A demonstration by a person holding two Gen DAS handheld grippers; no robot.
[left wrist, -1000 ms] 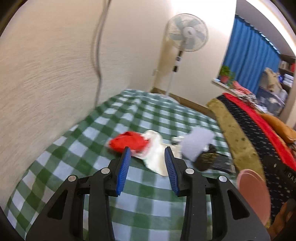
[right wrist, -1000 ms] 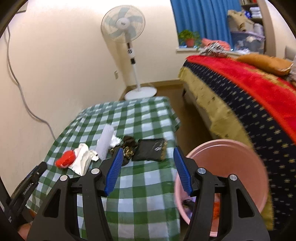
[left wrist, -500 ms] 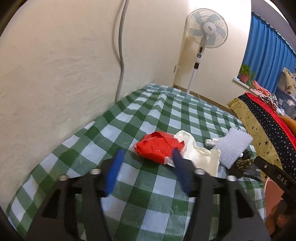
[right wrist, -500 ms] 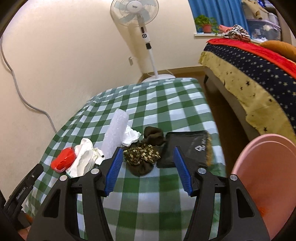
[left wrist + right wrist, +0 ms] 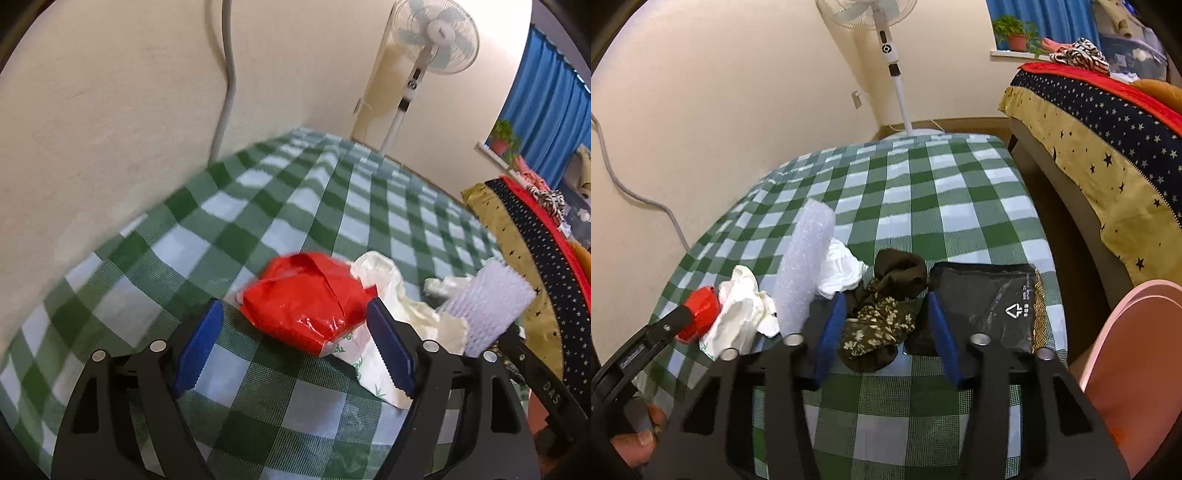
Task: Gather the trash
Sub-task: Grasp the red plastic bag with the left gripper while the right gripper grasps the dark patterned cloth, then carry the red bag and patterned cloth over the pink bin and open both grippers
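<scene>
Left claw (image 5: 293,345) opening, straddling red wrapper (image 5: 306,304)

both wrist views look down, close over the checked table (image 5: 258,398), sharing its trash pile.

A green-checked tablecloth (image 5: 923,192) fills mid-frame, bearing a red wrapper (image 5: 306,299), white bags (image 5: 738,314), bubble wrap (image 5: 805,262), dark cloth (image 5: 882,314) and a black pouch (image 5: 990,295).
</scene>
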